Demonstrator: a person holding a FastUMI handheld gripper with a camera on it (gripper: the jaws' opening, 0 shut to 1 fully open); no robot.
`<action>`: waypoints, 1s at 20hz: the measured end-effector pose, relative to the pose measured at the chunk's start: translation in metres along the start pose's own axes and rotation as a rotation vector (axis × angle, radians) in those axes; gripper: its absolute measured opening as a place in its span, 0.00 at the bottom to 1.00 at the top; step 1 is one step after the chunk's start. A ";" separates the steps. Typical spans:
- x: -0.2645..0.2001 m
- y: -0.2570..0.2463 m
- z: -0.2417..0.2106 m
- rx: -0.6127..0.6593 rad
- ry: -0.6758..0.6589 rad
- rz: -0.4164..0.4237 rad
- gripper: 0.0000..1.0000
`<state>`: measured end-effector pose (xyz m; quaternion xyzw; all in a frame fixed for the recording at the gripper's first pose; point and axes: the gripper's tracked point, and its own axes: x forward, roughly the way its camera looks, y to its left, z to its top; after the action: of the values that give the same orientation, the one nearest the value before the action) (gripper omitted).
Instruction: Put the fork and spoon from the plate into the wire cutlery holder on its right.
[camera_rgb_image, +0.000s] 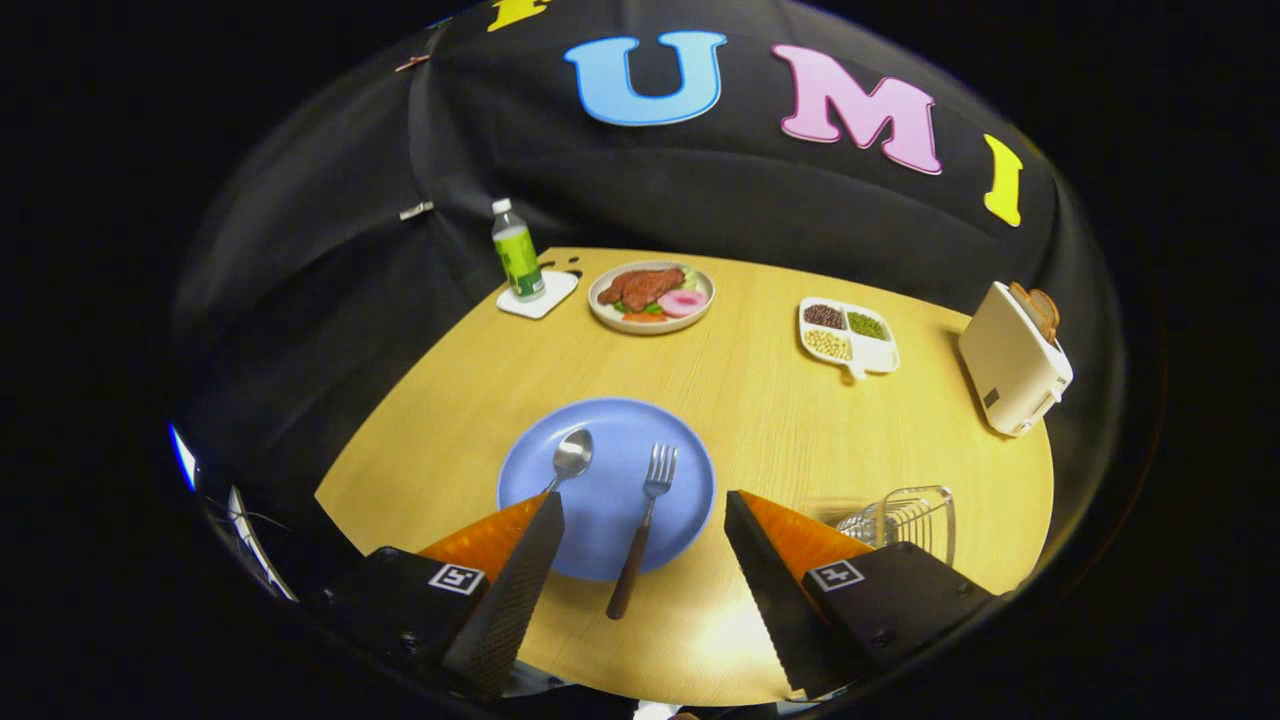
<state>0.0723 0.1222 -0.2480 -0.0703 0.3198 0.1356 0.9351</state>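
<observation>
Gripper (640, 520) spread wide, holding nothing, above near rim of blue plate (690, 500), w/ fork (645, 520) between its 2 fingers, spoon (571, 455) by left finger, wire holder (905, 515) behind right finger — prob. lining up on fork 1st.

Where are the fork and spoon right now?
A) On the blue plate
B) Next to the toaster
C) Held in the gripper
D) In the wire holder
A: the spoon and fork both lie on the blue plate, between the open fingers of the gripper, which touch neither; the wire holder sits to the plate's right.
</observation>
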 end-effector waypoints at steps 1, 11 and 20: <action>0.009 0.003 -0.007 -0.010 0.026 0.006 0.99; 0.071 0.001 -0.052 0.004 0.228 -0.004 0.70; 0.086 -0.001 -0.070 0.061 0.364 -0.031 0.27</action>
<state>0.0973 0.1241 -0.3561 -0.0705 0.4864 0.0965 0.8655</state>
